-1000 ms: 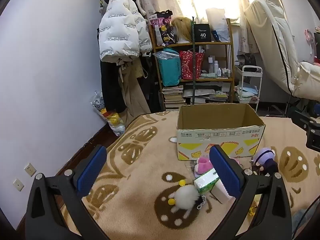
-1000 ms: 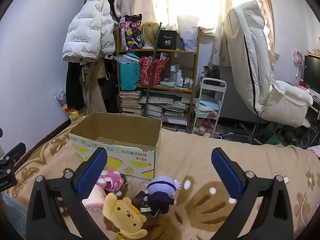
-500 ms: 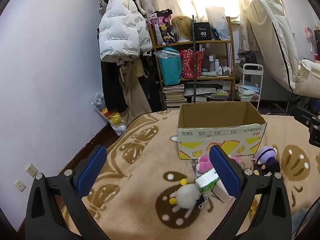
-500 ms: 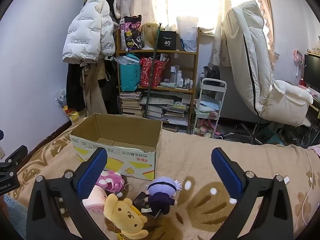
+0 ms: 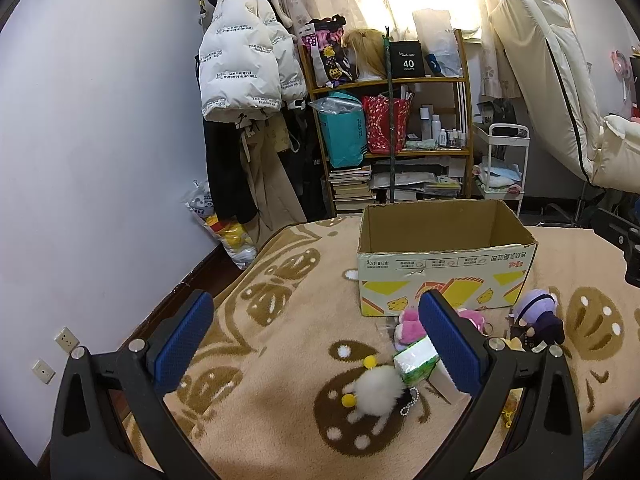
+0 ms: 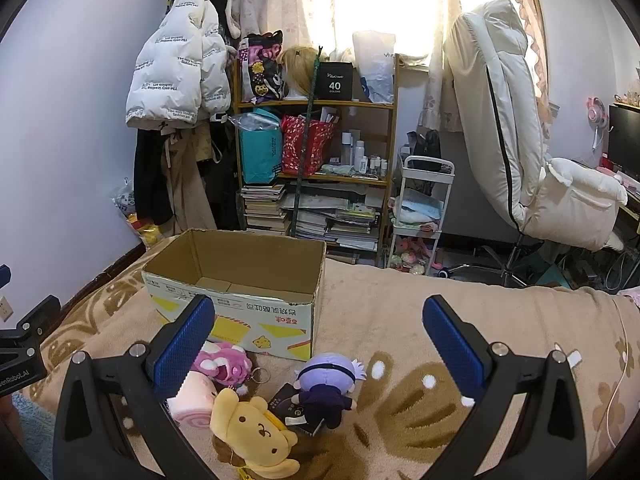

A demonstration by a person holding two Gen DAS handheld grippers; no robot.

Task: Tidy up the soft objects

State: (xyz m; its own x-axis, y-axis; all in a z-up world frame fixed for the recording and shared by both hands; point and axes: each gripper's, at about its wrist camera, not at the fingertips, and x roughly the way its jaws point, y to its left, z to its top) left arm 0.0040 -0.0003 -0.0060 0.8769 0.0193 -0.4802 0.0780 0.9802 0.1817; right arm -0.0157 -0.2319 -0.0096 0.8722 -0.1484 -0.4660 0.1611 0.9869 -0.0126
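Toys (image 6: 256, 436) lie clustered just below and between the wide-spread, empty fingers of the right gripper (image 6: 319, 337) and left gripper (image 5: 316, 330), with the open box (image 6: 240, 280) beyond, presumably ready to receive them.

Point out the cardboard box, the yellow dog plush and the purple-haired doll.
cardboard box (image 6: 256, 312): right wrist view, printed front wall.
yellow dog plush (image 6: 256, 428): right wrist view, its face.
purple-haired doll (image 6: 330, 372): right wrist view, its head.
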